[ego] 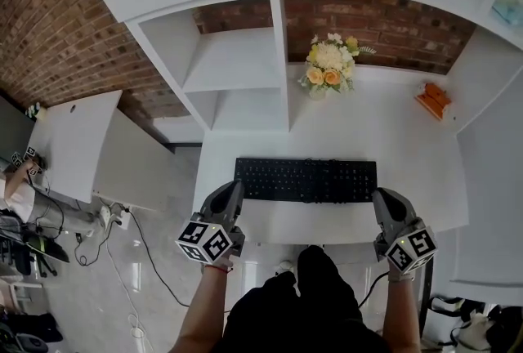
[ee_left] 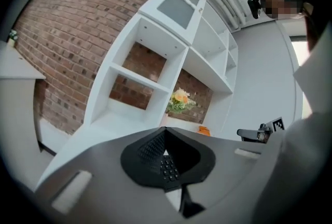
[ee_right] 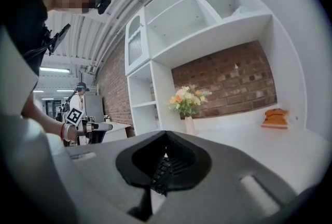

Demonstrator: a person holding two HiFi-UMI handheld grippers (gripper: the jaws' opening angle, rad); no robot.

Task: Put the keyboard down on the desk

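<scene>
Left gripper (ego: 235,189) and right gripper (ego: 381,196) are found clamped on the keyboard (ego: 306,180), one at each short end, so that it is carried level and parallel to the front edge of the desk (ego: 327,139). It is held over the front middle of the desk, well apart from the flowers (ego: 329,65) at the back edge. Whether it rests on the surface cannot be told; release is judged premature.

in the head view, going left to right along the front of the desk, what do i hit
left gripper → keyboard → right gripper; each gripper is shut on one end of the keyboard.
</scene>
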